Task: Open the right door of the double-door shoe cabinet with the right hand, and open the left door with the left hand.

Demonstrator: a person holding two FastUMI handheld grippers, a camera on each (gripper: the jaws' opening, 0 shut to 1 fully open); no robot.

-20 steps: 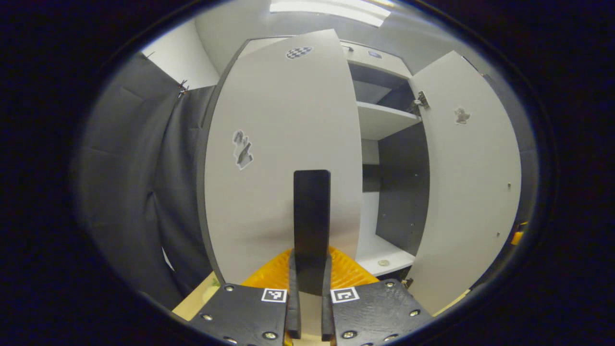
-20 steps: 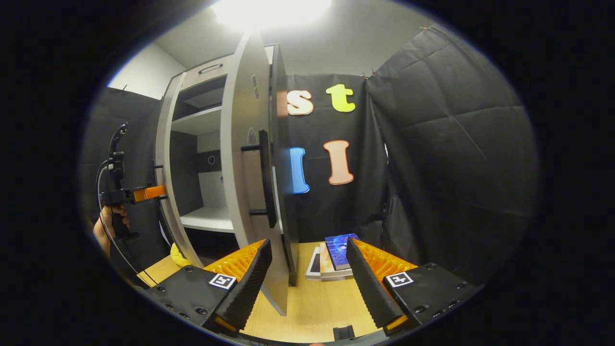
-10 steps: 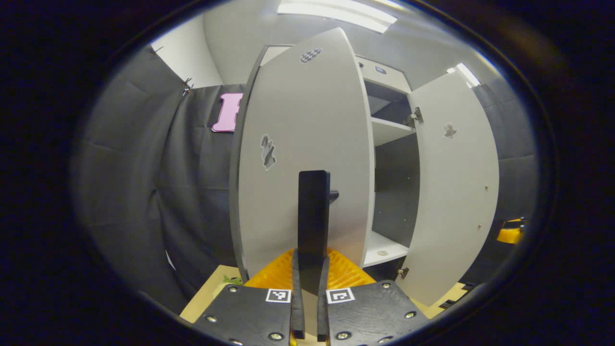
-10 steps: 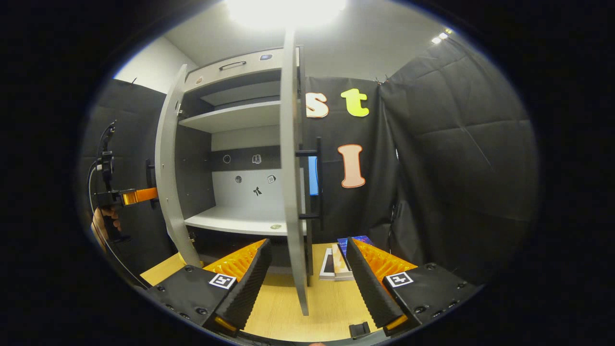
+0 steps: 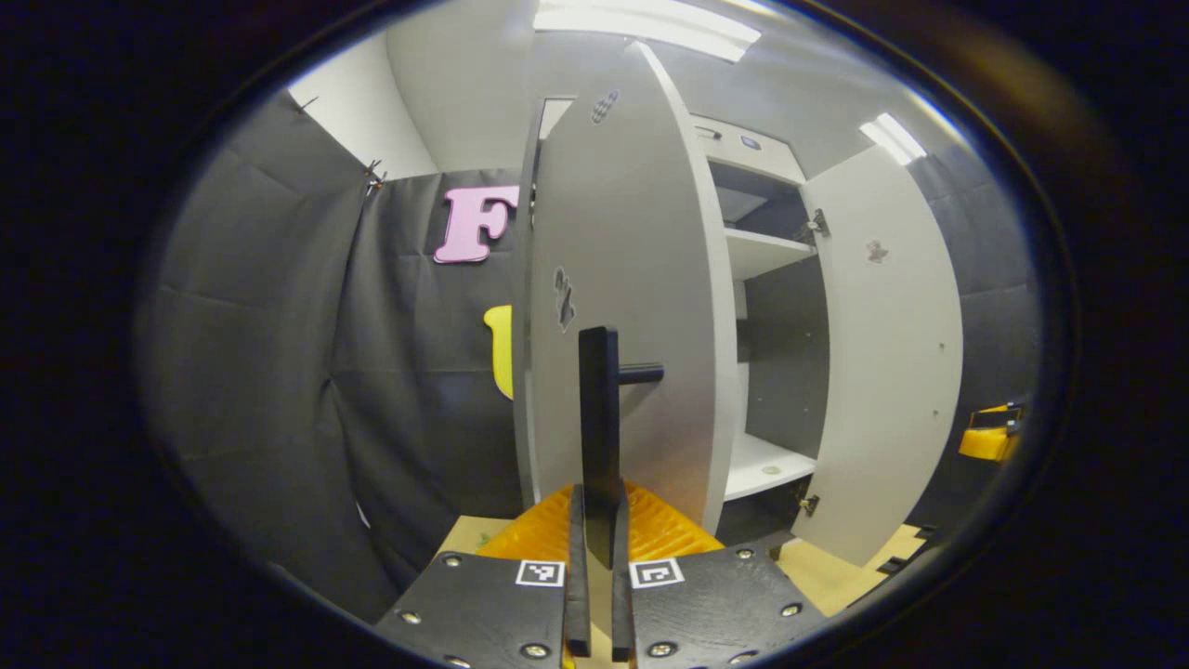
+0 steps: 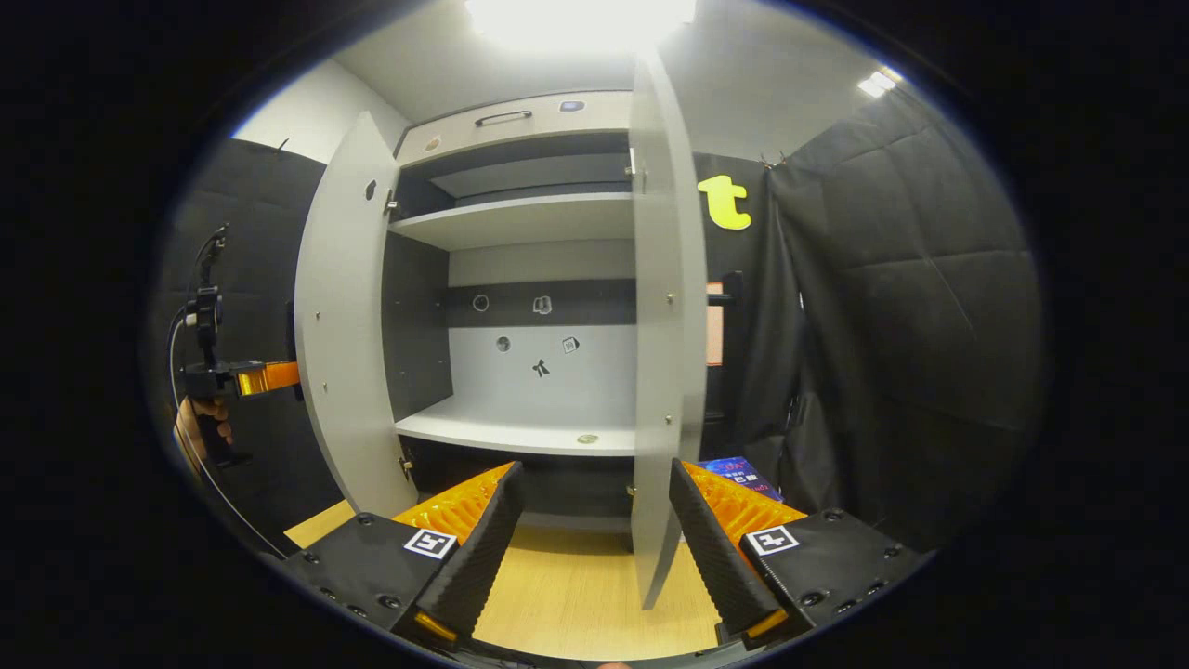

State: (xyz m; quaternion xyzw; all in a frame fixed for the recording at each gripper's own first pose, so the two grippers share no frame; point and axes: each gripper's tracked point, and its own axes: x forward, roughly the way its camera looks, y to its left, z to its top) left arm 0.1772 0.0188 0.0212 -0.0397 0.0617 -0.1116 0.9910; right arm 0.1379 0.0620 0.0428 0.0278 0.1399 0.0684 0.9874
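left gripper (image 5: 594,520) clamped on left door handle (image 5: 599,418) for pulling | right gripper (image 6: 594,530) spread, released before cabinet (image 6: 520,279) | right door (image 6: 659,353) and left door (image 5: 622,307) swung wide, 2 opened

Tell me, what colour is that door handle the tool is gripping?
The handle is black, best seen in the left gripper view.

pale grey doors (image 6: 346,307), black handle (image 5: 599,409), light wood table (image 6: 576,595)
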